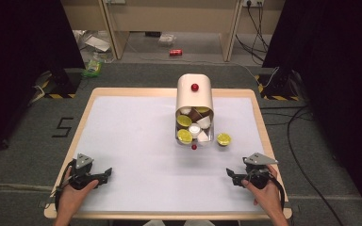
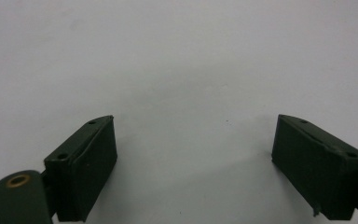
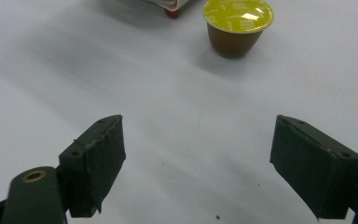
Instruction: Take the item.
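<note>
The small brown coffee capsule with a yellow-green foil lid [image 3: 237, 25] stands upright on the white table sheet [image 1: 136, 141], just beside the right front corner of the cream, round-topped capsule dispenser [image 1: 194, 96], whose clear open tray [image 1: 194, 136] holds more yellow, white and brown capsules. It is the only loose one, ahead of my right gripper [image 3: 198, 163], so I take it as my target. That gripper rests near the table's right front edge, jaws spread wide with nothing between them. My left gripper [image 2: 196, 165] lies at the left front, equally spread and empty over bare sheet. I judge this the start: the reach has not begun. Next I should carry the right gripper forward, straddle the capsule's body below the lid, and close gently.
</note>
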Tool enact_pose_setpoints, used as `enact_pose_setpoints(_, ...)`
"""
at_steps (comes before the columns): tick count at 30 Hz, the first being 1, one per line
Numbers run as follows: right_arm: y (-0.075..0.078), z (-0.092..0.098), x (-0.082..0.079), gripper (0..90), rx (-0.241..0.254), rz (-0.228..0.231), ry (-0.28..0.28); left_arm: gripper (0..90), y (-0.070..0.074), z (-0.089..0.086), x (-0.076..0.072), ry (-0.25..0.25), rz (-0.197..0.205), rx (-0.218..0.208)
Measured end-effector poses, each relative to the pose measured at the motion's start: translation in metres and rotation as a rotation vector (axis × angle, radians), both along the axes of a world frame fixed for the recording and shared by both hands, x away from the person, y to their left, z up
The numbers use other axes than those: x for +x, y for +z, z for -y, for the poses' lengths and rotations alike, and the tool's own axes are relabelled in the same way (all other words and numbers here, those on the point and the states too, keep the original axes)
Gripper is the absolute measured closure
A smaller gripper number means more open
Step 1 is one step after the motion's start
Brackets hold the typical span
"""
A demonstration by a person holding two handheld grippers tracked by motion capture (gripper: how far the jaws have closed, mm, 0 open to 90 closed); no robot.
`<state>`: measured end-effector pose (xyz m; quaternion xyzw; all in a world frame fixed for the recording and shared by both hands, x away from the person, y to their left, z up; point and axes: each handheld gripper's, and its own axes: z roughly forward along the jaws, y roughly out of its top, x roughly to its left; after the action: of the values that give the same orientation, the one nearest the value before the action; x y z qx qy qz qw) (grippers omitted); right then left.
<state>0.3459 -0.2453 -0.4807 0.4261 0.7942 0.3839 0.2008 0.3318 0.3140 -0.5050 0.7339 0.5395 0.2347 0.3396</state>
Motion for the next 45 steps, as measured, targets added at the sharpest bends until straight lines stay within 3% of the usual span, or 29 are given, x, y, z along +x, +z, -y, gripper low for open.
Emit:
enact_pose_setpoints(30, -0.008, 0.006, -0.028, 17.6, -0.024, 0.001, 0.011, 13.2, 0.0, 0.0, 0.0, 0.0, 0.001, 0.0)
enact_pose_setpoints(45, -0.012, 0.007, -0.04, 17.0, -0.025, -0.021, 0.022, 13.2, 0.0, 0.0, 0.0, 0.0, 0.0, 0.0)
